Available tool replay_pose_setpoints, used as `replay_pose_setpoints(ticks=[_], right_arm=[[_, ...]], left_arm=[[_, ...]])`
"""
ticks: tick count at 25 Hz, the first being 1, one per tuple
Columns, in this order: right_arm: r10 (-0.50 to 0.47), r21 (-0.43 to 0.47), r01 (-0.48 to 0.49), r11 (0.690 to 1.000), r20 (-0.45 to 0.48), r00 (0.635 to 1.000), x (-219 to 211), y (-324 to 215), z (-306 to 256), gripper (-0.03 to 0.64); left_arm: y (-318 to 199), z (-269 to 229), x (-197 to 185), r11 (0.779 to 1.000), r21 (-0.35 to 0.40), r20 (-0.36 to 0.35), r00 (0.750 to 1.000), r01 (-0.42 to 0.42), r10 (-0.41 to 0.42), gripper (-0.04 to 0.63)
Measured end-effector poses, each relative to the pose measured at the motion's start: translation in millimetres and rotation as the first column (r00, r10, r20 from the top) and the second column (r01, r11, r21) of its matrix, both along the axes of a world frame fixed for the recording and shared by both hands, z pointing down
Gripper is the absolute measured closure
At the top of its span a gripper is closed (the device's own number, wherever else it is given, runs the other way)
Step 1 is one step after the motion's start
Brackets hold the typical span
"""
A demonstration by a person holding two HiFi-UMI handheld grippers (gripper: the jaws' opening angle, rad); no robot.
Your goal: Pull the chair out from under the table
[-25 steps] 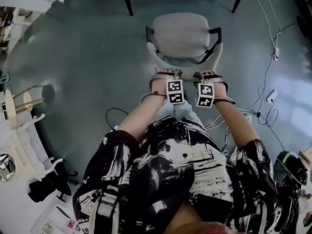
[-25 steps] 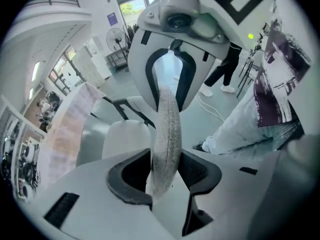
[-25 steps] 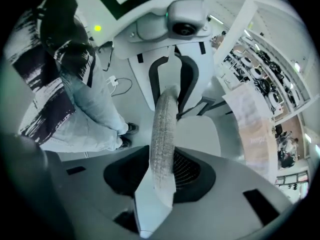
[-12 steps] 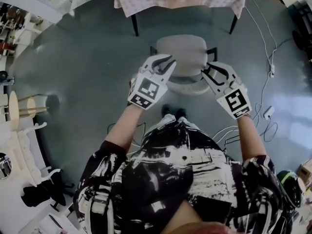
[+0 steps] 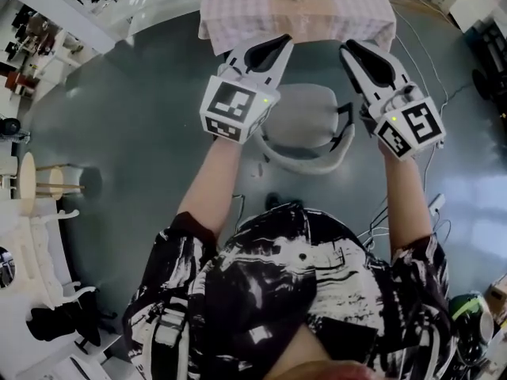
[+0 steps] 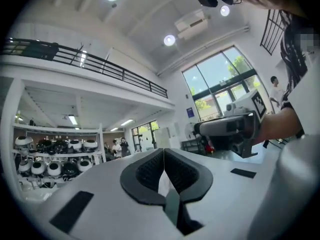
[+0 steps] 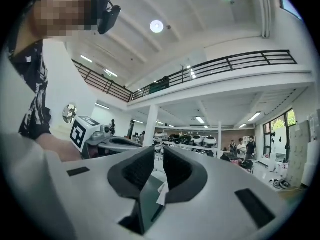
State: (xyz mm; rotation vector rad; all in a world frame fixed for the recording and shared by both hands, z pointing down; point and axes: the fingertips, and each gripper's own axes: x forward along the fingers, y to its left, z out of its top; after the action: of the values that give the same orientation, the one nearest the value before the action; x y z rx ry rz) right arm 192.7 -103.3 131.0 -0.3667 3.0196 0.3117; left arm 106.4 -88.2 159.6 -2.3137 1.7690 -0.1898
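Note:
The grey chair (image 5: 305, 121) stands on the floor just in front of the table (image 5: 297, 6), which has a checked cloth; its seat is out from under the tabletop. Both grippers are held high, away from the chair, and point level toward the room. My left gripper (image 5: 279, 44) is shut, its pads (image 6: 150, 171) meeting at the tips with nothing between them. My right gripper (image 5: 350, 47) is closing: its pads (image 7: 137, 171) are a narrow slit apart, with nothing held. Each gripper view shows the other gripper beside it, the right gripper (image 6: 230, 129) and the left gripper (image 7: 115, 143).
Cables (image 5: 432, 133) and a power strip (image 5: 434, 204) lie on the floor right of the chair. A wooden stool (image 5: 47, 182) and white shelving (image 5: 32, 236) stand at the left. Shelves of helmets (image 6: 55, 149) and some people stand far off.
Both grippers left the chair's backrest and rose toward the head camera, swinging from pointing down to level. Their jaws closed further. The table came more into view.

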Motion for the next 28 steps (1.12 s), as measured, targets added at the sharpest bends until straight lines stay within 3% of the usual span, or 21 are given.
replay_pose_setpoints(ticks=[8, 13, 28], right_arm=[[0.053, -0.075, -0.052, 0.996, 0.016, 0.998, -14, -14, 14, 0.617], [0.081, -0.103, -0.079, 0.992, 0.012, 0.997, -17, -27, 24, 0.617], [0.152, -0.081, -0.151, 0.985, -0.004, 0.988, -10, -32, 30, 0.618]], left_arm=[[-7, -7, -5, 1.000, 0.022, -0.041, 0.999, 0.019, -0.018, 0.595], [-9, -1, -10, 1.000, 0.021, -0.058, 0.998, 0.017, -0.016, 0.595], [-3, 2, -7, 0.999, 0.034, -0.057, 0.998, 0.006, -0.004, 0.595]])
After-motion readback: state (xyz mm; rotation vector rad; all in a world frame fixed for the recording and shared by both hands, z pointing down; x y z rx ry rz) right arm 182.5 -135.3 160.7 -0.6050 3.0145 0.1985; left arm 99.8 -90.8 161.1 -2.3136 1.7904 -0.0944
